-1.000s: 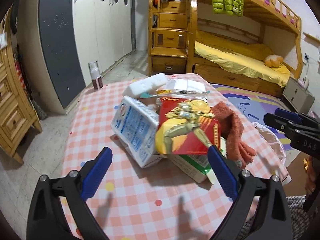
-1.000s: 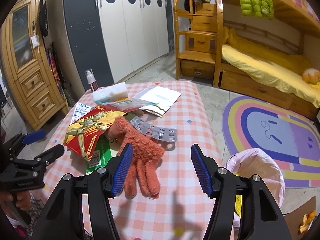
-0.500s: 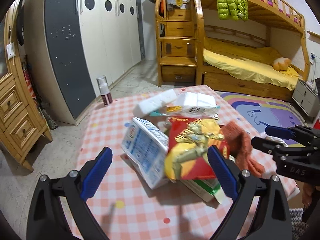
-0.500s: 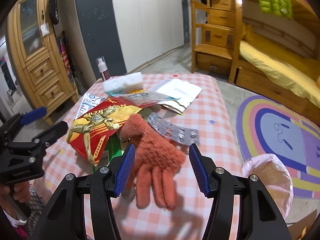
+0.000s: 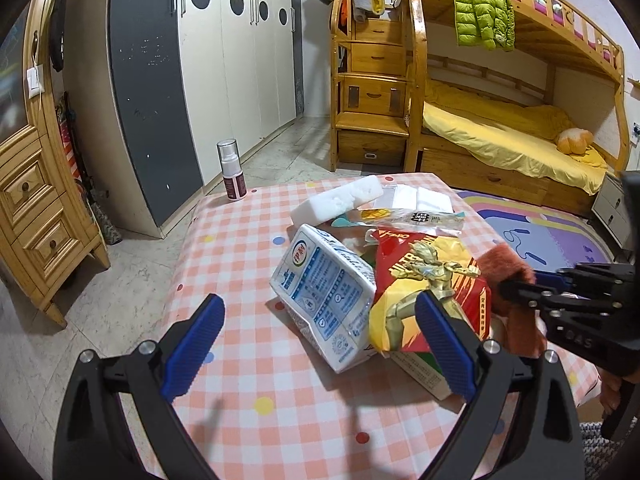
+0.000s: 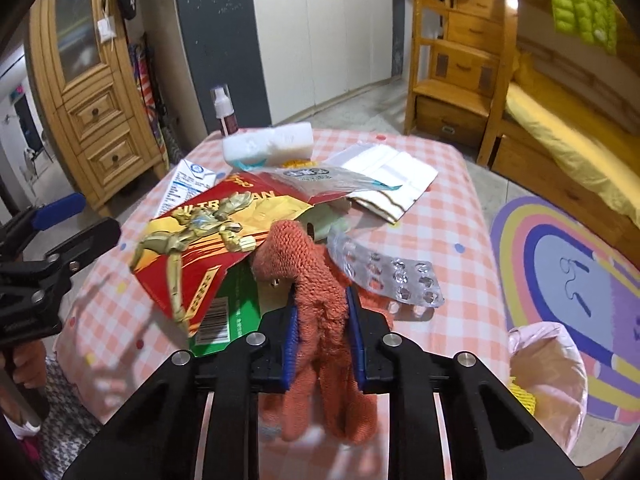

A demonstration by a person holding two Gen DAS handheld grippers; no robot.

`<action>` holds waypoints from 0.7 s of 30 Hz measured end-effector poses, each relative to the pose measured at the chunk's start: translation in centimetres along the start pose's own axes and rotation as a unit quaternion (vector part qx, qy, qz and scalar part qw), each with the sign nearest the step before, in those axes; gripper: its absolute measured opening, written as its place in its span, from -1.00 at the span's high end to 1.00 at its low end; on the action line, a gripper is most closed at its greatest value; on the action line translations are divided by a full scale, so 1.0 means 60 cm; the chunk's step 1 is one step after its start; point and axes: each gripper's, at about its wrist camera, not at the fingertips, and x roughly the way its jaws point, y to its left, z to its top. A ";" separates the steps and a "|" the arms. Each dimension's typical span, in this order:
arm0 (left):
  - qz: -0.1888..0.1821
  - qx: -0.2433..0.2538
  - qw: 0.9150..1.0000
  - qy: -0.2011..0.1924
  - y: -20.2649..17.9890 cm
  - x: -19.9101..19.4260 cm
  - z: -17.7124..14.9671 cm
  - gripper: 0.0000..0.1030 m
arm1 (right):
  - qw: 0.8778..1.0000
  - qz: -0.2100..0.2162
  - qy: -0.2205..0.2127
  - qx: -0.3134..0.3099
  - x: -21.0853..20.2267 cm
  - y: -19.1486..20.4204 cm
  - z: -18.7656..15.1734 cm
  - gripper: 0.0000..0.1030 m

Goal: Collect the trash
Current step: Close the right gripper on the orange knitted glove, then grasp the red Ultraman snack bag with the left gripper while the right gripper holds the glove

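Observation:
A heap of trash lies on the pink checked table (image 5: 240, 248): a white milk carton (image 5: 324, 296), a red Ultraman packet (image 6: 208, 240), a green box (image 6: 236, 312), a silver blister pack (image 6: 392, 276), a clear wrapper (image 6: 320, 178) and a white foam block (image 6: 268, 144). My right gripper (image 6: 322, 340) is closing its jaws on an orange knitted glove (image 6: 316, 280); both blue pads press on its middle and its fingers hang below. My left gripper (image 5: 320, 344) stands open just short of the milk carton, with nothing between its fingers.
A pink-lined trash bin (image 6: 548, 364) stands on the floor off the table's right edge. A spray bottle (image 5: 232, 170) stands at the table's far left corner. A white paper bag (image 6: 388, 176) lies at the back. A bunk bed, wardrobes and a rug surround the table.
My right gripper moved forward over the orange glove and its jaws closed from wide apart onto it. The left gripper stayed open and hardly shifted.

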 end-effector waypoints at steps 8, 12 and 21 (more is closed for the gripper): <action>-0.018 0.004 1.000 0.009 -0.006 0.004 -0.010 -0.81 | 0.999 -0.007 0.002 -0.032 -0.011 0.010 -0.014 0.00; -0.054 0.036 0.998 -0.002 -0.035 -0.009 -0.014 -0.81 | 1.000 -0.006 -0.029 -0.004 -0.039 -0.011 -0.010 -0.25; -0.061 0.066 0.996 0.016 -0.087 0.013 -0.004 -0.86 | 0.992 -0.034 -0.060 0.102 -0.064 -0.098 -0.012 -0.26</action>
